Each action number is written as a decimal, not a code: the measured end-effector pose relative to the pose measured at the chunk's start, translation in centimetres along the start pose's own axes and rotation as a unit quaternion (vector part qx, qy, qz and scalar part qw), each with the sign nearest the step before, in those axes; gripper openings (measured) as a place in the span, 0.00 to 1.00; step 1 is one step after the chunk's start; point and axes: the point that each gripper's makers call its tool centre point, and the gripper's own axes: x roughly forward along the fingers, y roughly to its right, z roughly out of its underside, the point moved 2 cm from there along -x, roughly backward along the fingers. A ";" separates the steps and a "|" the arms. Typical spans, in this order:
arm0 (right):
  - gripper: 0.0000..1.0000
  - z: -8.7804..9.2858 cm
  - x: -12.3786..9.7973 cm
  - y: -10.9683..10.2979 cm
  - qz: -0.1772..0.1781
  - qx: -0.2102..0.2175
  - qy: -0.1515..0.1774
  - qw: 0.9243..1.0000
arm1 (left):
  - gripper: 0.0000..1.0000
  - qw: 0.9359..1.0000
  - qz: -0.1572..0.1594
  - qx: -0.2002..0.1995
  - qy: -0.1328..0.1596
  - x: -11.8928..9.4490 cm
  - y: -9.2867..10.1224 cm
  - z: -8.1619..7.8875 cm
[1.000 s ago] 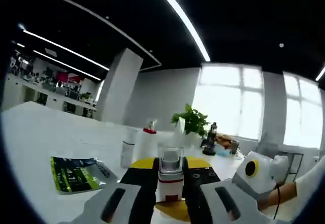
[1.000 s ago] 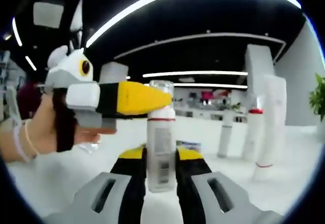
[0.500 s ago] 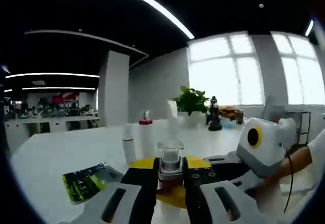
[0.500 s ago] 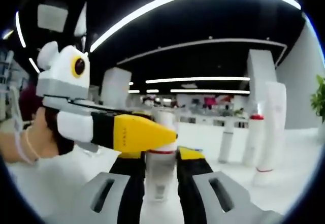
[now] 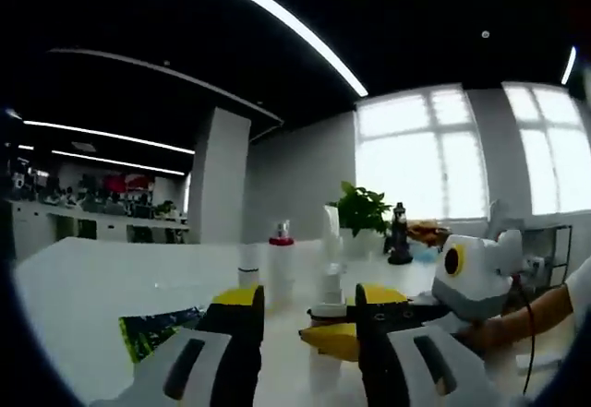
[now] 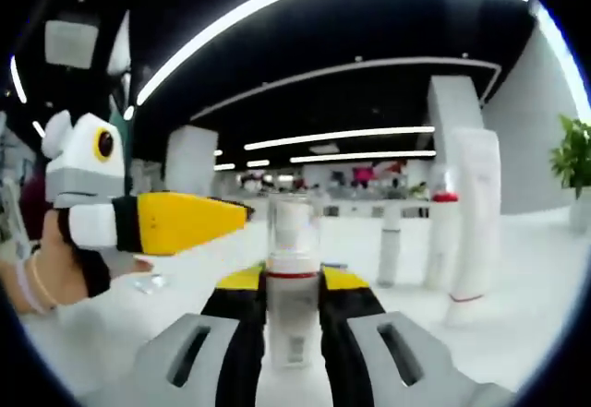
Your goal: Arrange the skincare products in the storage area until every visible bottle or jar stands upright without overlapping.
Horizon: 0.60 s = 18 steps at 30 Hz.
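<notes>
Looking along the left gripper [image 5: 309, 333] in the left gripper view, its jaws stand spread with nothing between them. Beyond them, the right gripper [image 5: 360, 329] reaches in from the right, its yellow tips around a clear-capped bottle [image 5: 328, 310] that stands upright on the white table [image 5: 92, 278]. Farther back on the table stand a small white bottle [image 5: 248, 266], a red-capped bottle [image 5: 280, 264] and a tall white tube [image 5: 331, 241], all upright. A dark green sachet [image 5: 152, 329] lies flat at near left. A potted plant [image 5: 362, 211] sits far off by the windows.

In the right gripper view, the right gripper [image 6: 294, 319] pinches the clear-capped bottle [image 6: 293, 282] between its pads; the bottle is upright with a red band under its cap. The left gripper [image 6: 189, 222] enters from the left, held by a hand [image 6: 55, 273], its yellow tip just beside the bottle's cap; whether it touches is unclear. At right stand the small white bottle [image 6: 391, 241], the red-capped bottle [image 6: 443, 239] and the tall white tube [image 6: 476, 227], apart from one another.
</notes>
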 end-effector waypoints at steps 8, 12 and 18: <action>0.20 -2.0 1.4 3.0 0.078 0.043 0.031 0.996 | 0.50 0.998 -0.052 0.011 -0.022 -0.5 -2.0 1.6; 0.20 -1.8 3.4 3.9 0.107 0.043 0.026 0.993 | 0.50 0.998 -0.058 0.022 -0.032 -0.3 -2.4 2.0; 0.20 -2.1 4.1 5.2 0.154 0.029 0.040 0.987 | 0.50 0.998 -0.057 -0.006 -0.026 -0.6 -2.6 1.8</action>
